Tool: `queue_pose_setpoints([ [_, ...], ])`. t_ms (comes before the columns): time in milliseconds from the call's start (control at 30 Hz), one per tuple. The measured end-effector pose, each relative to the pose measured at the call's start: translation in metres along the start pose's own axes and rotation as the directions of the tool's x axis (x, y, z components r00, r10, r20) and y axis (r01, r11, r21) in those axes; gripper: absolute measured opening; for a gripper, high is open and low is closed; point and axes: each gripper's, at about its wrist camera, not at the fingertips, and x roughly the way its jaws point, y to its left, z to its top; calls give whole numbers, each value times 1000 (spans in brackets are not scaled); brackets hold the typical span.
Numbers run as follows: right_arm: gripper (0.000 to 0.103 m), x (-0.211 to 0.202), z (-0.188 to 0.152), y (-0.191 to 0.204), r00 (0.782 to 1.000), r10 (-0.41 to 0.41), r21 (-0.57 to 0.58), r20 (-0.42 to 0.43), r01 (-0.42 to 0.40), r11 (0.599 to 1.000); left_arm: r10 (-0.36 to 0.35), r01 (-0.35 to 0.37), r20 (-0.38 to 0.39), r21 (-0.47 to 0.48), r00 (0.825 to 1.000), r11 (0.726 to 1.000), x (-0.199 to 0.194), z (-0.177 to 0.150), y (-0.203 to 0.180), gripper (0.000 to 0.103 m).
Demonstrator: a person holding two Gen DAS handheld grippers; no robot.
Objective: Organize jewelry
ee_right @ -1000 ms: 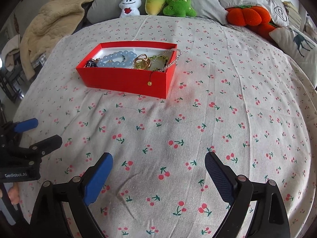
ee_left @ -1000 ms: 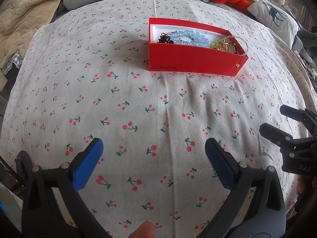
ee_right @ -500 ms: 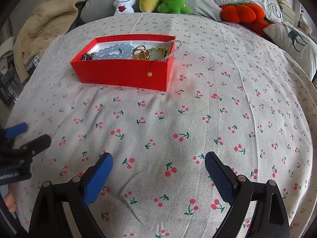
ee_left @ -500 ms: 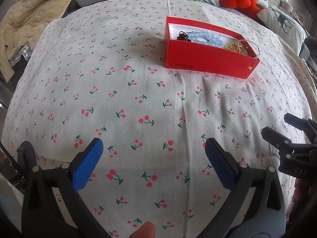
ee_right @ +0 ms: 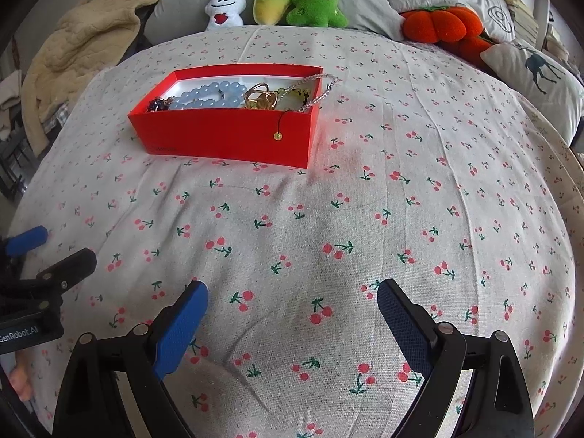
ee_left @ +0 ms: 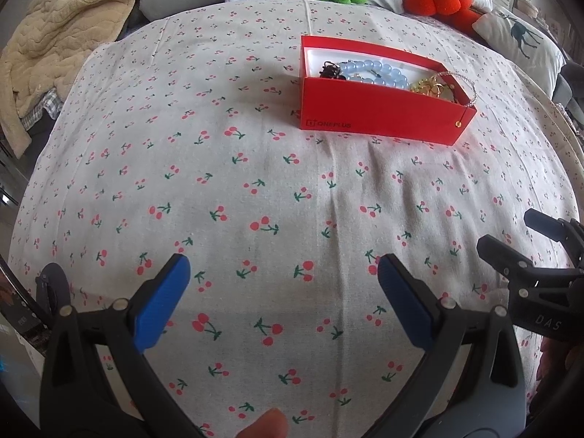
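A red open box [ee_left: 379, 113] [ee_right: 226, 135] sits on the cherry-print bedspread, far ahead of both grippers. It holds a pale blue bead bracelet [ee_left: 376, 72] [ee_right: 210, 95], gold rings [ee_right: 261, 99], a dark beaded piece [ee_right: 157, 104] and a silver chain [ee_right: 314, 85] draped over its right rim, with a small pendant [ee_right: 277, 135] hanging down the front. My left gripper [ee_left: 283, 284] is open and empty, low over the sheet. My right gripper [ee_right: 292, 310] is open and empty too; it also shows at the right edge of the left wrist view [ee_left: 525, 248].
Plush toys [ee_right: 277, 0], an orange pumpkin cushion [ee_right: 441, 23] and pillows [ee_right: 536, 69] line the far edge of the bed. A beige blanket [ee_right: 80, 36] lies at the far left. The cherry bedspread [ee_right: 328, 219] stretches between the grippers and the box.
Both grippers have pulled back and shifted slightly; the box sits farther right in the left wrist view and higher in the right wrist view. Both stay open and empty.
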Motion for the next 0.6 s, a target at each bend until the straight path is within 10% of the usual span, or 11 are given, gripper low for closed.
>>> queue_pose_setpoints([
  [600,95,0,1,1,1000,4,5,2,-4,1000,11,-11,-3,6,1000,1000,1,1,-2,102],
])
